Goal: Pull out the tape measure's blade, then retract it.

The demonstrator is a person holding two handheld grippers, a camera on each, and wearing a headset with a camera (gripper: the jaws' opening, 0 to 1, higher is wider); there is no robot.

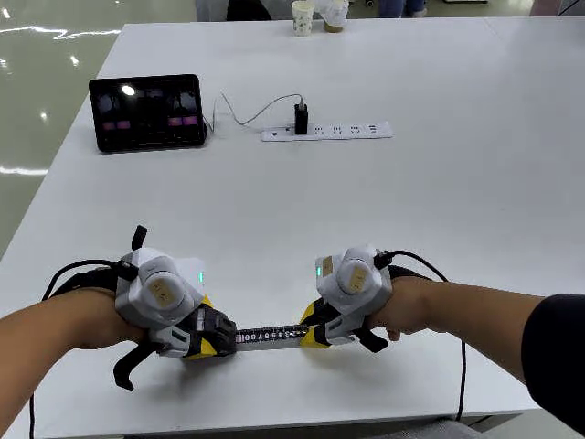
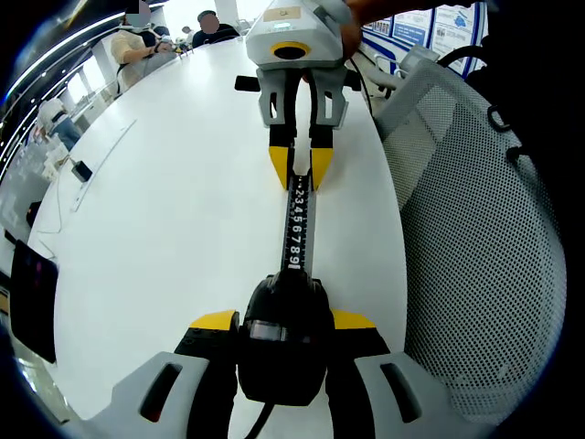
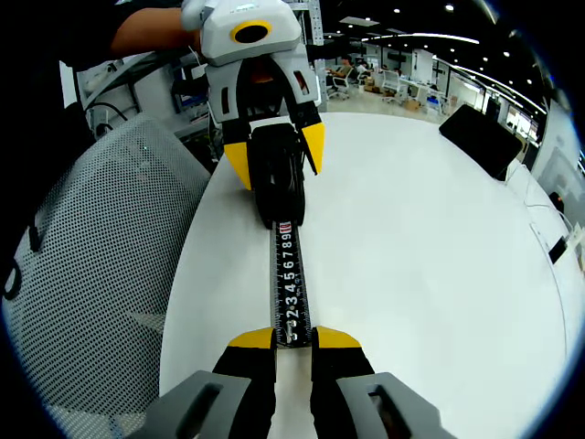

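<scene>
– Left hand-held gripper point(image 2: 283, 320), status?
– Jaws clamped on the black tape measure case point(image 2: 283, 352), one yellow tip on each flank. Case is on or just over the tabletop point(image 1: 384, 210), well apart from the power strip point(image 1: 326, 132), on the person's side of it
– Right hand-held gripper point(image 3: 293, 338)?
– Pinched on the blade point(image 3: 287, 274) at its free end. A short run of blade spans the gap between the two, low numerals showing, straight and level
– Step in hand?
– Judged: pull-out, early, since little blade is out. Whether it is going out or coming in cannot be read from one moment
– Next move calls for?
– Likely: draw the right one straight away from the case, in line with the blade, no twist, with the left one holding the case fixed. Afterwards, guide the tip back slowly and do not let it snap home
</scene>
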